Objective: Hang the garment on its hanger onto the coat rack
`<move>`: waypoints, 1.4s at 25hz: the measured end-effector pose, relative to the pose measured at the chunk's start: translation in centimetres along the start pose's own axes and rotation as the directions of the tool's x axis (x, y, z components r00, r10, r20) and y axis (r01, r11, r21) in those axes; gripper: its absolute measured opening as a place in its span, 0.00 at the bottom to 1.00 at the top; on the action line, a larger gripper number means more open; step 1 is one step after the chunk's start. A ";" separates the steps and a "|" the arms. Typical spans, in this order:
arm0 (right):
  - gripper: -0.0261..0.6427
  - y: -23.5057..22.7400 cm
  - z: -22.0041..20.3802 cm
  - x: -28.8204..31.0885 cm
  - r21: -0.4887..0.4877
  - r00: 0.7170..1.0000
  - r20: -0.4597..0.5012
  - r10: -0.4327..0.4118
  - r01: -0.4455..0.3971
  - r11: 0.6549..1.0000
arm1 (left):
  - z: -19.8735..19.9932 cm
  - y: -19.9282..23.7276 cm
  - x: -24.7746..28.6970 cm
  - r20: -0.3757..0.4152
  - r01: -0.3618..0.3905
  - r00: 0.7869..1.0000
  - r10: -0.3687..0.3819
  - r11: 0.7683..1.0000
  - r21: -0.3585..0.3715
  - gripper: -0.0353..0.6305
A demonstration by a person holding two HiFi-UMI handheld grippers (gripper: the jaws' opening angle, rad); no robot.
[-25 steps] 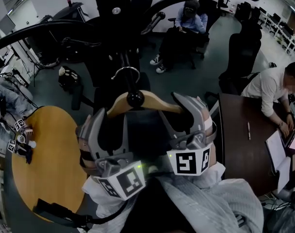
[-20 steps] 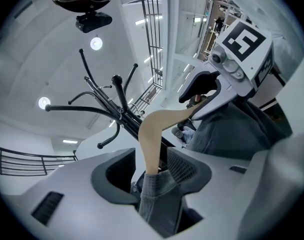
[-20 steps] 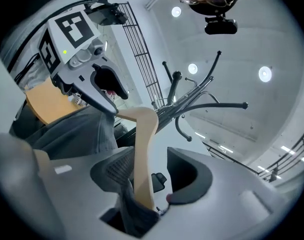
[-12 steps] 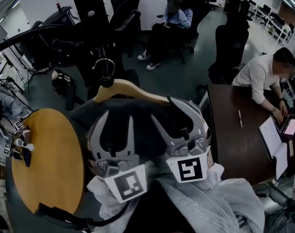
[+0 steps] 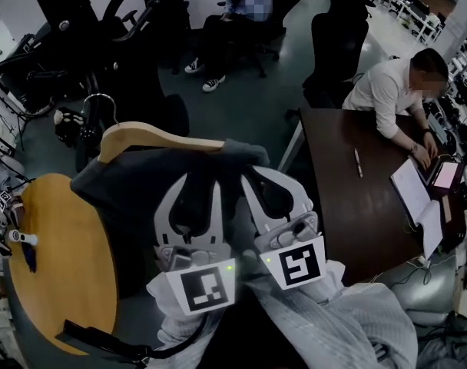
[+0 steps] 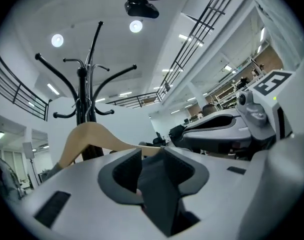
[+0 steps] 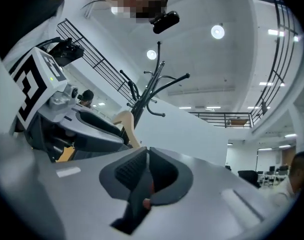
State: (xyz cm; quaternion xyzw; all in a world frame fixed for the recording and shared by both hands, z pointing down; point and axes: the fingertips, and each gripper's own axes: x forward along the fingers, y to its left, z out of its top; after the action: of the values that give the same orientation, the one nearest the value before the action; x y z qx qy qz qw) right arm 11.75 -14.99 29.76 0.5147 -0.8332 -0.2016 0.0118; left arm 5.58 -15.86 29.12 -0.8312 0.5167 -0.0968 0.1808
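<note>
**Gripped by the cloth, not the wood: the hanger may tip or slip**

Nearest me, just below the hanger (image 5: 153,138), the two grippers sit side by side in the dark garment (image 5: 134,206). The right gripper (image 5: 272,191) has its jaws nearly together and closing on a thin fold of the cloth. The left gripper (image 5: 193,187) has its jaws wide and only starting to close around a thick bunch. I doubt that bunch is pinched yet.

That is the first worry. If the lift starts with one side gripped and the other loose, the garment will hang crooked and drag the hanger over.

The garment itself is draped on the hanger, whose wooden shoulder shows bare along the top. Neither gripper touches the wood, so nothing but the cloth steadies it. A jerk could slide it out of the garment.

Above the hanger's left end, the metal hook (image 5: 99,102) looks clear of every arm. It is free to swing, so it could miss its arm or only catch the tip.

Beyond the hanger stands the coat rack (image 6: 82,84), its curved arms crowded together.
</note>
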 end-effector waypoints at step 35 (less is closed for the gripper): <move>0.04 -2.7 -5.3 2.5 0.210 0.998 -0.038 0.057 -0.047 0.976 | -1.7 -2.9 5.8 -0.044 0.029 0.999 -0.027 0.999 0.039 0.06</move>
State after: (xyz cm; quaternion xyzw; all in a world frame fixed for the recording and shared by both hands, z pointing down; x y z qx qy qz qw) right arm 14.11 -19.96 33.21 0.4954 -0.8626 -0.1011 -0.0190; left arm 9.95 -20.28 31.72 -0.8322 0.5069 -0.1279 0.1846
